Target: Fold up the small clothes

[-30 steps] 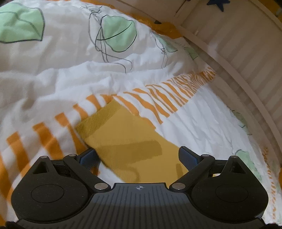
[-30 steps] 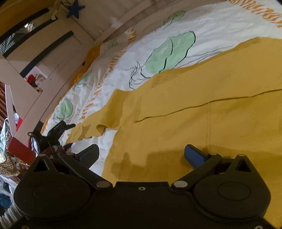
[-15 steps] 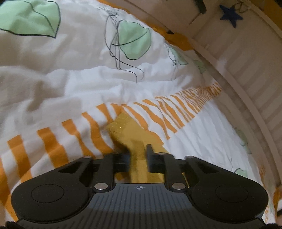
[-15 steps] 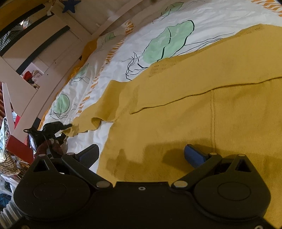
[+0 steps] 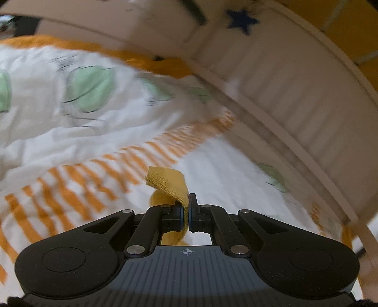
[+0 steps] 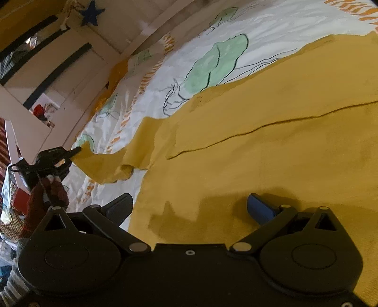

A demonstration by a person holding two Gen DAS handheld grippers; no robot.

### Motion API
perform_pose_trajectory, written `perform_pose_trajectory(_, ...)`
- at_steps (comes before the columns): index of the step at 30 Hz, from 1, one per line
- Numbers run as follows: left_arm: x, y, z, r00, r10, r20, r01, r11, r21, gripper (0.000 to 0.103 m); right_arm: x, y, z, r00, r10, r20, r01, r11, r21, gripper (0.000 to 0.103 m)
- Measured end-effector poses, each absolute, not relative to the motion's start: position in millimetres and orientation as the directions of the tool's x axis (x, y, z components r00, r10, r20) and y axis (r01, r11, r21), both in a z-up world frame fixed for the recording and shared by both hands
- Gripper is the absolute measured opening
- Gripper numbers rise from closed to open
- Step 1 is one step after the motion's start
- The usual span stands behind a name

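A mustard-yellow knit garment (image 6: 271,146) lies spread on a white bedspread (image 6: 208,30) with green leaf prints. My left gripper (image 5: 186,218) is shut on the end of its sleeve (image 5: 170,181) and holds it lifted off the bed. In the right wrist view the left gripper (image 6: 55,155) shows far left, with the sleeve (image 6: 104,165) stretched from it to the garment body. My right gripper (image 6: 189,207) is open and empty, hovering just above the garment's near edge.
A white slatted bed frame (image 5: 295,99) with a blue star (image 5: 241,21) curves along the right of the bed. Orange stripes (image 5: 70,189) cross the bedspread. Cluttered items and white furniture (image 6: 35,94) stand beyond the bed's left edge.
My left gripper closed on the sleeve end and lifted it off the bed, tilting upward. My right gripper stayed open over the garment, shifting slightly.
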State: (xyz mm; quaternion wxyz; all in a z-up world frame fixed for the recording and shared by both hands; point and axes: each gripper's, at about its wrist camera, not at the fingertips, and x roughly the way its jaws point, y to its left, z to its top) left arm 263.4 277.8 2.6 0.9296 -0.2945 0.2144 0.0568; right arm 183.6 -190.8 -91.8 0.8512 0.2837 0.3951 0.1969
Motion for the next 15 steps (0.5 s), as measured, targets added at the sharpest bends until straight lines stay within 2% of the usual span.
perform_pose_trajectory(9,264,178,68,0.915,-0.207,-0.345,-0.004,0.853,-0.522,0.003,192,-238,-71,0.632,0.552,-0.544,-0.157,0.779,0.608,0.103)
perform_pose_trajectory(15,272,99,95,0.894,-0.322,-0.313,0.149,0.871,-0.469,0.003,208,-264,-61,0.652,0.526,-0.546,-0.164,0.800,0.577,0.103)
